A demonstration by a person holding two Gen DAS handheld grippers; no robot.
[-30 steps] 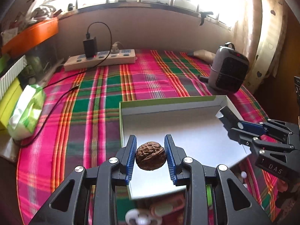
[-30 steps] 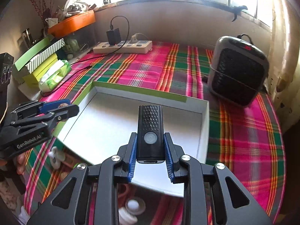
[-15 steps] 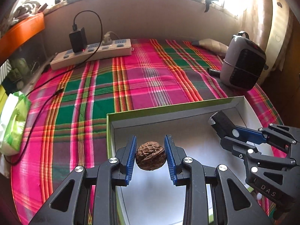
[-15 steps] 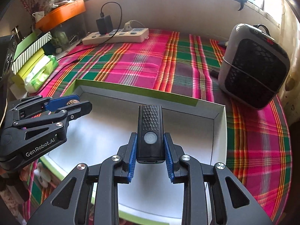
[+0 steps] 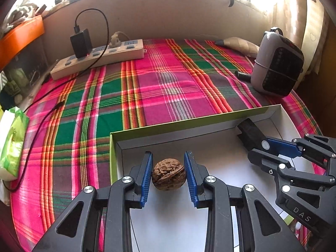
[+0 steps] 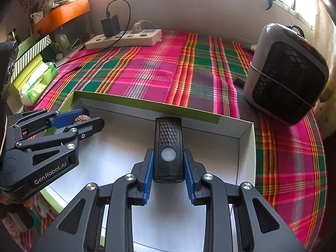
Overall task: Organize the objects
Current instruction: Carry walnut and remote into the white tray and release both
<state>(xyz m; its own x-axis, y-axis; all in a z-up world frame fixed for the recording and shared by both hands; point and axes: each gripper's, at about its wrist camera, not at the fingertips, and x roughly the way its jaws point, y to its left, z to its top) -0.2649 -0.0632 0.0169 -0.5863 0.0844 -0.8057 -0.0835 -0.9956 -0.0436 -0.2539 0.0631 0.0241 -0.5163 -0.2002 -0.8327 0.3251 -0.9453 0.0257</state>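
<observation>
My left gripper [image 5: 168, 175] is shut on a brown walnut [image 5: 169, 177], held over the near left part of a shallow white box with a green rim [image 5: 189, 124]. My right gripper [image 6: 168, 166] is shut on a small black device with a round button [image 6: 168, 147], held over the same box [image 6: 145, 105] further right. In the left wrist view the right gripper [image 5: 262, 147] reaches in from the right with the black device [image 5: 251, 133] near the box's far wall. In the right wrist view the left gripper [image 6: 84, 119] comes in from the left with the walnut [image 6: 80, 118] just visible.
A plaid cloth [image 5: 168, 84] covers the table. A power strip [image 5: 98, 57] with a black charger and cable lies at the back left. A grey heater [image 6: 285, 73] stands at the right. A green tissue pack [image 5: 12, 142] lies at the left edge, with boxes and an orange tray behind it.
Both grippers have moved forward and a little down over the box, so the box's far wall now sits closer. The walnut and the black device stay gripped.
</observation>
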